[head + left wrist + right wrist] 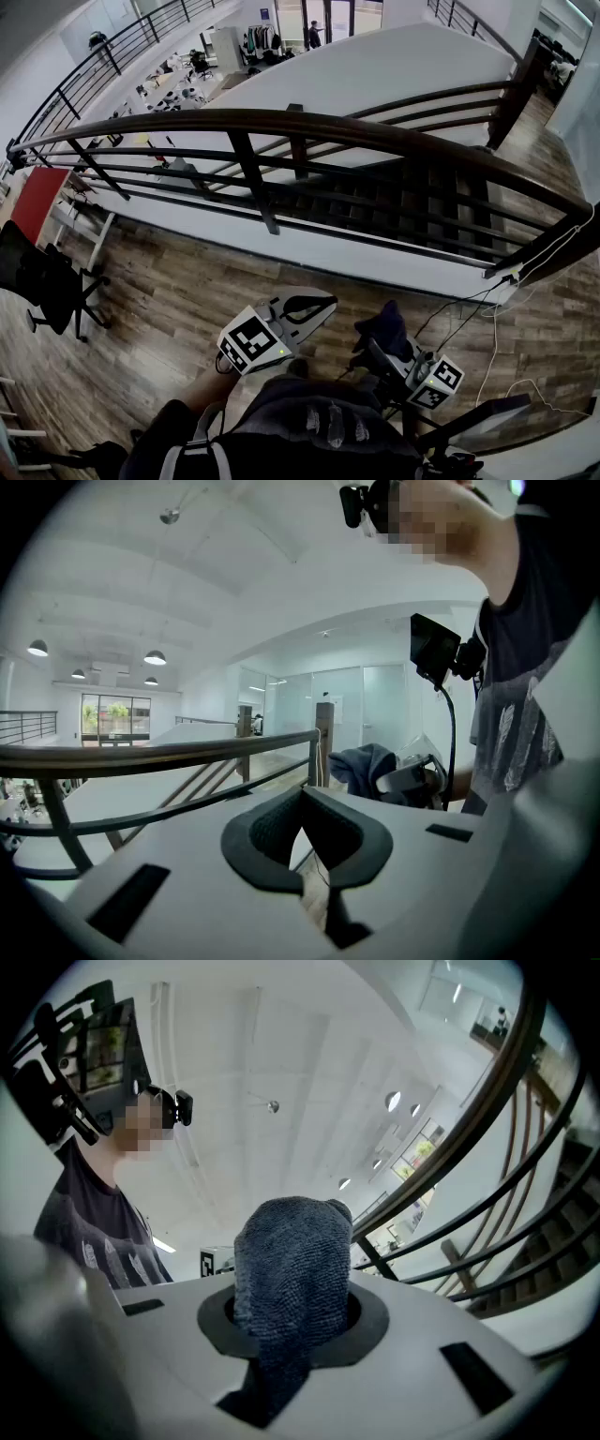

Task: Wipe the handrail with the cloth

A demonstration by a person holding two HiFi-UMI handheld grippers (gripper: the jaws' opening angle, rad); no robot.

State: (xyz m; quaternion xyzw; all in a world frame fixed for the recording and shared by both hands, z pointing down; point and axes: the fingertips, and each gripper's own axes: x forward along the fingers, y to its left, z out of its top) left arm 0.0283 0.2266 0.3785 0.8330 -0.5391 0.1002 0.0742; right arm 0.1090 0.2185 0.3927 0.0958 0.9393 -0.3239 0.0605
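A dark wooden handrail (pixel 309 124) curves across the head view above black rails; it also shows in the left gripper view (pixel 169 754) and the right gripper view (pixel 487 1110). My right gripper (pixel 382 336) is low and well short of the rail, shut on a dark blue cloth (pixel 384 323). In its own view the cloth (pixel 281 1279) bulges up over the right gripper (pixel 292 1241) and hides the fingertips. My left gripper (pixel 326 306) is beside it to the left, shut and holding nothing. The left gripper (pixel 302 793) points toward the rail, with the cloth (pixel 367 766) at its right.
Stairs (pixel 422 202) descend beyond the rail. A black office chair (pixel 42 281) stands on the wood floor at the left. Cables (pixel 487 319) trail over the floor by the rail's right post (pixel 553 253). My own torso (pixel 309 427) fills the bottom edge.
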